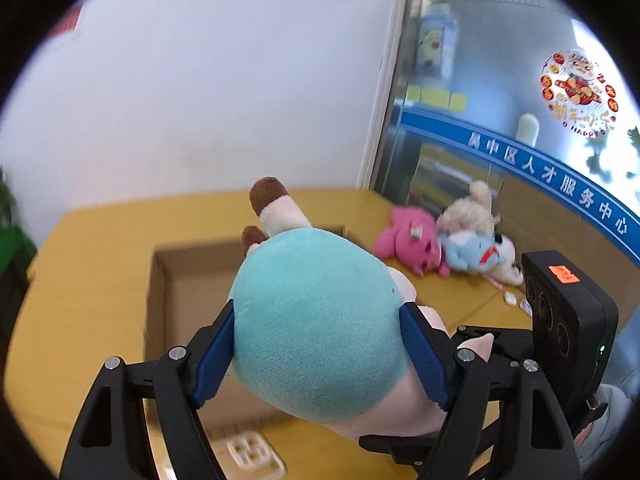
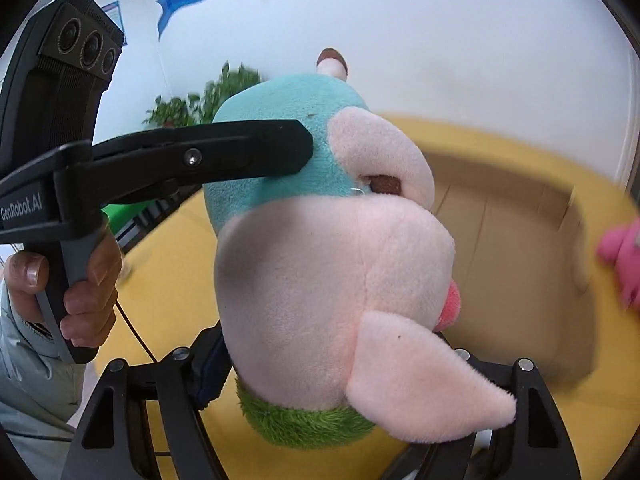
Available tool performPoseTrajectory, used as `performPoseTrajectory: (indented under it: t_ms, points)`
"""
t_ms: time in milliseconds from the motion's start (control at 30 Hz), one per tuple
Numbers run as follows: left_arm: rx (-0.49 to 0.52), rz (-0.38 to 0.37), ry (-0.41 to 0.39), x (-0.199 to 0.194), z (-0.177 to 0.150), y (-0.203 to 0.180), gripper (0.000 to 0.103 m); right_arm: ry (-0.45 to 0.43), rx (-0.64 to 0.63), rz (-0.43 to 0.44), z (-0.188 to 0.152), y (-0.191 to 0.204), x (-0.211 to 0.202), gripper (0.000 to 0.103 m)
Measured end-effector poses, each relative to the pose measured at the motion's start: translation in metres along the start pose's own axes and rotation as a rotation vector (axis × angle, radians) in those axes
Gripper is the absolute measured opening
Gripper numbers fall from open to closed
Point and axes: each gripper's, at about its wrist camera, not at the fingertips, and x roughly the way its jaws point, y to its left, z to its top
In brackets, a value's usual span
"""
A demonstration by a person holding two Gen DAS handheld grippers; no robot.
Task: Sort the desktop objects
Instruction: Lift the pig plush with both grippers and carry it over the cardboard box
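**Both grippers clamp one plush pig above the open carton**

A shallow cardboard box sits open on the yellow tabletop, directly under the load. Toward the far right corner lie a pink plush, a blue plush and a cream fuzzy plush, bunched and touching. A white socket strip lies at the near edge.

The plush pig hangs clear of the tabletop, its brown-tipped feet pointing toward the far wall. The left gripper has its blue ribbed pads pinching the teal, short-pile body from both sides. The right gripper holds the pig's pale pink head and green fuzzy collar between its jaws; its pads are mostly hidden by the toy. The left hand grasps its handle.
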Motion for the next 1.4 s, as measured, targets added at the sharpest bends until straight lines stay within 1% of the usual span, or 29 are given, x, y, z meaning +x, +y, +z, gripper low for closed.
performPoseTrajectory:
  t_ms: [33,133,200,267,400,500,533,633,733,900,1000,1067,1100,1167,1233,1300,1400]
  points:
    - [0.018,0.0,-0.034,-0.002,0.02,0.001,0.078,-0.021,-0.017,-0.011,0.017,-0.004,-0.006,0.074]
    - [0.044,-0.002,-0.097,-0.003,0.065,0.008,0.078,-0.072,-0.067,-0.036,0.07,-0.016,-0.02,0.074]
    - [0.047,0.002,-0.123,-0.001,0.089,0.017,0.078,-0.088,-0.106,-0.053,0.098,-0.022,-0.023,0.074]
    - [0.037,0.007,-0.143,0.0,0.105,0.029,0.078,-0.088,-0.142,-0.056,0.122,-0.028,-0.021,0.074]
    - [0.006,0.043,-0.147,0.017,0.123,0.054,0.078,-0.039,-0.205,-0.022,0.166,-0.044,0.005,0.074]
    - [-0.024,0.073,-0.14,0.037,0.125,0.076,0.078,0.001,-0.236,0.007,0.183,-0.056,0.032,0.074]
    - [-0.039,0.08,-0.126,0.046,0.124,0.084,0.078,0.016,-0.25,0.017,0.187,-0.059,0.042,0.074]
    - [-0.073,0.094,-0.074,0.074,0.114,0.103,0.078,0.069,-0.275,0.054,0.189,-0.076,0.079,0.074]
    - [-0.104,0.106,-0.003,0.106,0.097,0.117,0.078,0.135,-0.28,0.088,0.179,-0.095,0.124,0.074]
    - [-0.178,0.119,0.143,0.171,0.05,0.145,0.078,0.279,-0.269,0.137,0.151,-0.131,0.206,0.074]
    - [-0.211,0.122,0.215,0.198,0.026,0.161,0.078,0.348,-0.283,0.135,0.134,-0.144,0.241,0.074]
    - [-0.238,0.134,0.265,0.214,0.013,0.17,0.078,0.377,-0.28,0.143,0.123,-0.148,0.251,0.074]
    - [-0.245,0.14,0.282,0.22,0.009,0.174,0.078,0.397,-0.288,0.137,0.117,-0.151,0.262,0.074]
    - [-0.249,0.16,0.32,0.23,-0.001,0.178,0.078,0.423,-0.301,0.131,0.118,-0.151,0.275,0.074]
    - [-0.25,0.158,0.357,0.236,-0.008,0.183,0.078,0.444,-0.339,0.106,0.113,-0.153,0.289,0.074]
    - [-0.273,0.174,0.377,0.242,-0.012,0.188,0.078,0.446,-0.349,0.087,0.111,-0.154,0.298,0.075]
    - [-0.294,0.196,0.415,0.249,-0.018,0.194,0.074,0.446,-0.347,0.034,0.108,-0.159,0.309,0.078]
